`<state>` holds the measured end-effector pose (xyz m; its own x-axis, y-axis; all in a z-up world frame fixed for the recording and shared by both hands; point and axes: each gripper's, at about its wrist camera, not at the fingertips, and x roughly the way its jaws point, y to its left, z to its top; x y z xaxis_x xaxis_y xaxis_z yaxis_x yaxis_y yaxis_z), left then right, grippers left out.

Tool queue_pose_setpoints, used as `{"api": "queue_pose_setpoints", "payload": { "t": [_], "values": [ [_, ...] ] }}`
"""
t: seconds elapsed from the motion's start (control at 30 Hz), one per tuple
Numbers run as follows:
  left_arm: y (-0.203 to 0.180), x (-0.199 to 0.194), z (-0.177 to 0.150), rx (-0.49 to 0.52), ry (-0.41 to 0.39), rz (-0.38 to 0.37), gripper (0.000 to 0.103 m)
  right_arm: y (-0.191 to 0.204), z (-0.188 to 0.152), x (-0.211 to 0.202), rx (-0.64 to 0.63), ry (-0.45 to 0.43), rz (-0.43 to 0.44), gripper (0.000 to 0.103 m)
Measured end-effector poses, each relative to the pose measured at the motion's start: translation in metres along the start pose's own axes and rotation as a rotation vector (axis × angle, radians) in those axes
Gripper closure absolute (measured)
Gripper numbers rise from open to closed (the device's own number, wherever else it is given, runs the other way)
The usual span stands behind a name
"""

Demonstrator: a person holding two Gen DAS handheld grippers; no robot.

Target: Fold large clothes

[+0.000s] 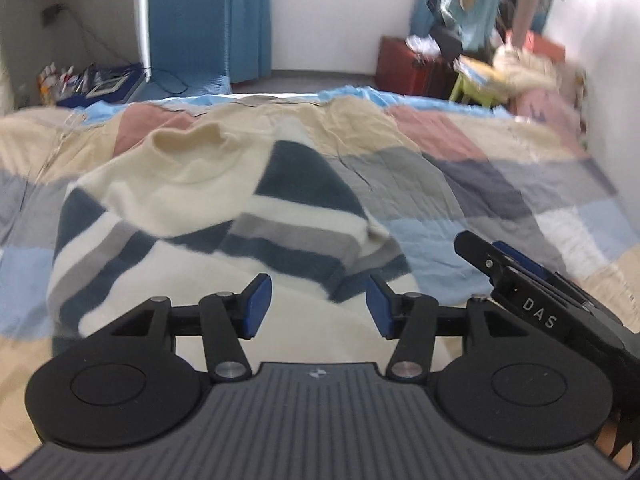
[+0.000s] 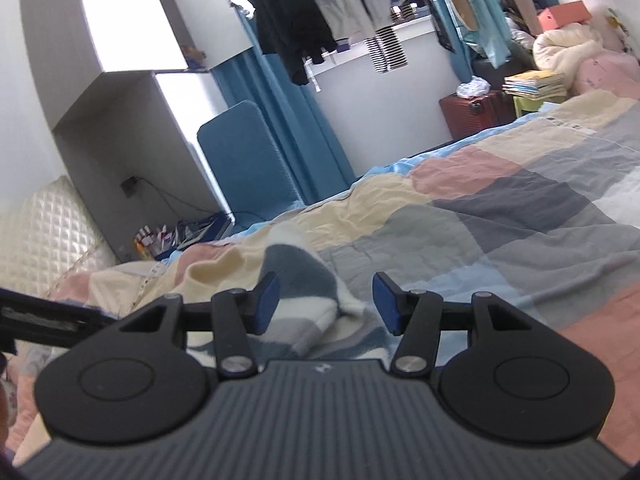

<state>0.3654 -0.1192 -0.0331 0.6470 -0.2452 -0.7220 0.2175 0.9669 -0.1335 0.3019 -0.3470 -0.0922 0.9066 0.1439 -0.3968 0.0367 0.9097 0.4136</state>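
Both grippers, left (image 1: 318, 304) and right (image 2: 326, 304), are hanging wide, gripping nothing. Striped sweater (image 1: 200, 216) is lying bunched on the quilt (image 1: 500, 184), near its left edge.

Sweater (image 1: 208, 216) lies on quilt (image 1: 500, 184); suitcase (image 1: 412, 68) stands behind bed.

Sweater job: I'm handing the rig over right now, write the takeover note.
Left claw: open, holding nothing, over the near part of the sweater.
Right claw: open, holding nothing, beside the left one, facing the sweater's near right edge.
Sweater: striped, lies on the quilt, collar at the far end; one sleeve is folded across the body.
Done: that sleeve fold, as far as the views show.
Left: the remaining folds; the sweater's left side is hard to judge from here.
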Motion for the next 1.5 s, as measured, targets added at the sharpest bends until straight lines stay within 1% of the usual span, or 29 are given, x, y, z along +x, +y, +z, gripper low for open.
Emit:
{"api": "queue_pose_setpoints", "payload": {
  "t": [0.03, 0.1, 0.17, 0.3, 0.37, 0.43, 0.5, 0.53, 0.6, 0.63, 0.67, 0.77, 0.87, 0.97, 1.07, 1.23, 1.3, 1.4, 1.5],
  "values": [
    [0.012, -0.002, -0.006, -0.026, -0.011, 0.005, 0.045, 0.003, -0.002, -0.004, -0.012, 0.008, 0.007, 0.048],
    [0.038, 0.001, -0.022, -0.08, -0.028, 0.038, 0.045, 0.015, -0.007, -0.003, -0.038, 0.036, 0.037, 0.048],
    [0.066, 0.007, -0.04, -0.145, -0.046, 0.064, 0.045, 0.031, -0.014, 0.0, -0.087, 0.073, 0.067, 0.048],
    [0.113, 0.028, -0.068, -0.225, -0.047, 0.083, 0.045, 0.061, -0.035, 0.016, -0.176, 0.181, 0.089, 0.048],
    [0.133, 0.035, -0.08, -0.237, -0.064, 0.1, 0.045, 0.073, -0.046, 0.024, -0.203, 0.239, 0.104, 0.048],
    [0.15, 0.044, -0.089, -0.252, -0.064, 0.116, 0.045, 0.084, -0.056, 0.033, -0.242, 0.273, 0.121, 0.048],
    [0.166, 0.053, -0.093, -0.251, -0.068, 0.111, 0.045, 0.093, -0.064, 0.046, -0.284, 0.29, 0.122, 0.048],
    [0.172, 0.058, -0.093, -0.245, -0.072, 0.102, 0.045, 0.097, -0.067, 0.053, -0.294, 0.293, 0.124, 0.05],
    [0.186, 0.068, -0.095, -0.247, -0.071, 0.087, 0.045, 0.102, -0.071, 0.072, -0.289, 0.307, 0.119, 0.051],
    [0.189, 0.073, -0.096, -0.251, -0.067, 0.083, 0.045, 0.105, -0.073, 0.08, -0.287, 0.308, 0.126, 0.055],
    [0.195, 0.079, -0.096, -0.251, -0.064, 0.082, 0.045, 0.109, -0.076, 0.088, -0.297, 0.312, 0.133, 0.06],
    [0.204, 0.091, -0.098, -0.26, -0.067, 0.071, 0.045, 0.121, -0.09, 0.108, -0.361, 0.336, 0.144, 0.062],
    [0.203, 0.097, -0.1, -0.242, -0.078, 0.065, 0.045, 0.124, -0.107, 0.125, -0.41, 0.39, 0.125, 0.062],
    [0.204, 0.099, -0.102, -0.237, -0.087, 0.058, 0.045, 0.126, -0.113, 0.131, -0.432, 0.385, 0.125, 0.062],
    [0.204, 0.098, -0.102, -0.232, -0.09, 0.055, 0.045, 0.123, -0.114, 0.135, -0.415, 0.386, 0.128, 0.063],
    [0.201, 0.098, -0.102, -0.225, -0.093, 0.057, 0.045, 0.126, -0.114, 0.136, -0.427, 0.373, 0.125, 0.063],
    [0.2, 0.097, -0.103, -0.215, -0.092, 0.062, 0.045, 0.122, -0.112, 0.137, -0.398, 0.373, 0.135, 0.063],
    [0.198, 0.09, -0.104, -0.24, -0.095, 0.082, 0.045, 0.118, -0.107, 0.132, -0.356, 0.381, 0.142, 0.063],
    [0.195, 0.074, -0.108, -0.268, -0.093, 0.081, 0.045, 0.115, -0.103, 0.119, -0.353, 0.378, 0.13, 0.063]
  ]
}}
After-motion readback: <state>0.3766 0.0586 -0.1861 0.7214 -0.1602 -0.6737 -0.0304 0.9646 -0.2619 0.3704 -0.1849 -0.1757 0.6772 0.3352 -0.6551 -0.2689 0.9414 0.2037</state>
